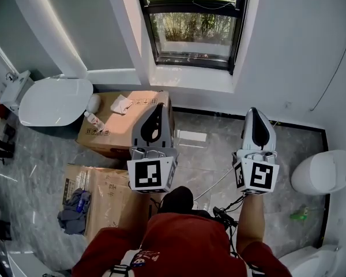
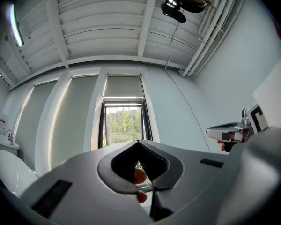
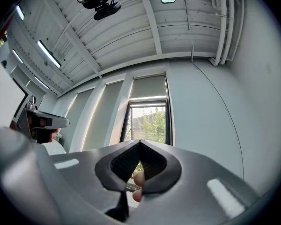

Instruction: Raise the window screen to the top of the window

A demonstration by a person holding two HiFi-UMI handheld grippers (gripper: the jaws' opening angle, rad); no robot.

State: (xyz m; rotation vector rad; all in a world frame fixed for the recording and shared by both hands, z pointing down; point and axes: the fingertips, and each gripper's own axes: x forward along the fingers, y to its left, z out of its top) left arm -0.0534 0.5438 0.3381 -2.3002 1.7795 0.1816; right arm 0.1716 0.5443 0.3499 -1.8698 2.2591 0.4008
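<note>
Two units listed: left gripper (image 1: 159, 107) and right gripper (image 1: 255, 113), fingers clenched together, nothing held, both aimed at the window (image 1: 193, 30) but well apart from it. Window screen (image 2: 124, 86): grey panel seen across the window's upper part. Risk judged: its lower edge may be missed by clenched fingers; cardboard box (image 1: 127, 126) may be tripped over.

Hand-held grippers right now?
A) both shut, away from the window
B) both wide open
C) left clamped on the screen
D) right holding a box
A: the left hand-held gripper and the right hand-held gripper each show their jaws together, and the window is still well ahead of them.
</note>
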